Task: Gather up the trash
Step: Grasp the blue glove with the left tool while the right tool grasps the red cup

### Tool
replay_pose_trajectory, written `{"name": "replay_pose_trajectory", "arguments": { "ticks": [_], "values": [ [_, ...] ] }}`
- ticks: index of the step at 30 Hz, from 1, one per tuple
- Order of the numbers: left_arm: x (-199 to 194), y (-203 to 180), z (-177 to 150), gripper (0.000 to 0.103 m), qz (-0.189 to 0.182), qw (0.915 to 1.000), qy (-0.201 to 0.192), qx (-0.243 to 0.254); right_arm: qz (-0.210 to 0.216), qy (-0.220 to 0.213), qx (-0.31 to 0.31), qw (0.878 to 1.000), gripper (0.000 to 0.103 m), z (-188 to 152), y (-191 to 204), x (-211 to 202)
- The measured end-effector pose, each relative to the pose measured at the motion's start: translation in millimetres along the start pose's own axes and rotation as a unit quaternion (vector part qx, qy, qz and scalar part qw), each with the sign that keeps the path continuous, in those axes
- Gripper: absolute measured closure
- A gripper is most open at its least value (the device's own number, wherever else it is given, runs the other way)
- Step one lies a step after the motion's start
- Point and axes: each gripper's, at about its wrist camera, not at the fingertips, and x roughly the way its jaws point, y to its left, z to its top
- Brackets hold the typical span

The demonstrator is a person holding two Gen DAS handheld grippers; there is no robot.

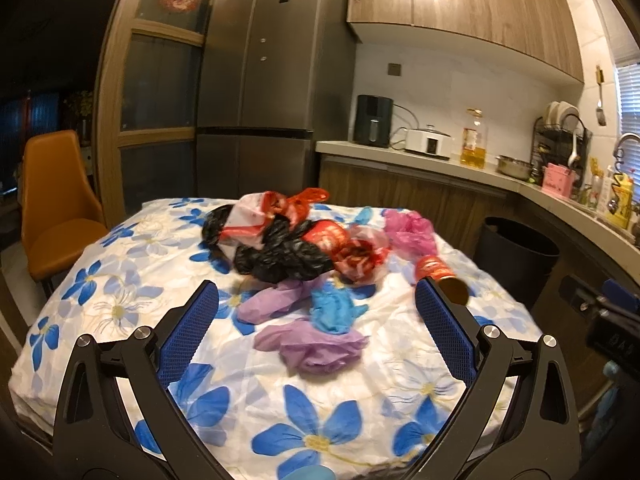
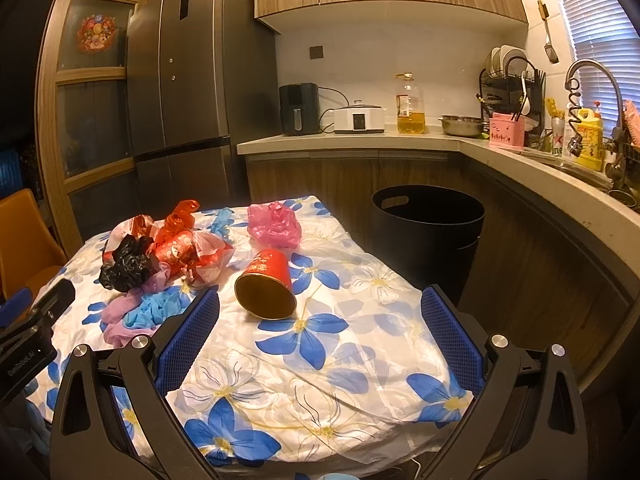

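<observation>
Both jaws stand wide and empty: the left hand-held gripper [image 1: 316,304] over the purple bags [image 1: 316,344], the right hand-held gripper [image 2: 320,308] facing the tipped red cup [image 2: 266,284] on the flowered bench [image 2: 360,360]. Nothing looks collected yet; next, I'd guess, grip the cup and carry it to the black bin [image 2: 428,220] beside the bench.

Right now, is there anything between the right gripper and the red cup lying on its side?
No. In the right wrist view, only bare flowered tablecloth lies between the open right gripper and the red cup.
</observation>
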Motion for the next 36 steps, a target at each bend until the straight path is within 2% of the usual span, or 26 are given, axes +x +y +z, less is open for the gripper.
{"name": "replay_pose_trajectory", "arguments": {
  "ticks": [1, 4, 6, 8, 15, 20, 23, 27, 29, 31, 36],
  "values": [
    [3.7, 3.0, -3.5, 0.009, 0.005, 1.0000, 0.002, -0.003, 0.002, 0.000, -0.003, 1.000, 0.011, -2.0, 1.2, 3.4],
    [17.9, 11.8, -15.4, 0.014, 0.017, 0.9997, 0.013, -0.011, 0.011, 0.006, -0.007, 1.000, 0.014, -7.0, 3.5, 15.9],
    [25.6, 16.3, -21.6, 0.017, 0.018, 0.9996, 0.017, -0.015, 0.012, 0.009, -0.009, 1.000, 0.022, -9.7, 4.6, 24.4],
    [34.1, 18.6, -27.5, 0.021, 0.018, 0.9995, 0.020, -0.015, 0.013, 0.011, -0.009, 1.000, 0.024, -12.9, 6.0, 32.7],
    [61.0, 19.9, -39.9, 0.024, -0.024, 0.9988, 0.036, -0.023, 0.031, 0.009, -0.021, 0.999, 0.030, -22.2, 10.7, 63.7],
    [83.8, 13.0, -28.9, 0.029, -0.039, 0.9976, 0.050, -0.028, 0.034, 0.020, -0.029, 0.999, 0.040, -27.3, 16.0, 86.5],
    [101.4, 7.2, -24.2, 0.039, -0.040, 0.9970, 0.063, -0.019, 0.039, 0.022, -0.032, 0.998, 0.045, -28.7, 18.4, 100.2],
    [127.0, -0.5, -28.9, 0.056, -0.047, 0.9935, 0.103, -0.009, 0.042, 0.027, -0.039, 0.998, 0.053, -30.0, 21.1, 116.5],
    [134.0, -1.1, -31.8, 0.064, -0.044, 0.9923, 0.116, -0.005, 0.041, 0.030, -0.041, 0.998, 0.061, -30.7, 22.3, 124.4],
    [136.9, 0.6, -32.1, 0.075, -0.047, 0.9919, 0.118, -0.007, 0.044, 0.035, -0.041, 0.998, 0.066, -30.9, 22.5, 133.4],
    [142.0, 1.8, -30.2, 0.087, -0.047, 0.9913, 0.122, -0.004, 0.050, 0.045, -0.044, 0.997, 0.080, -31.8, 24.9, 150.3]
  ]
}}
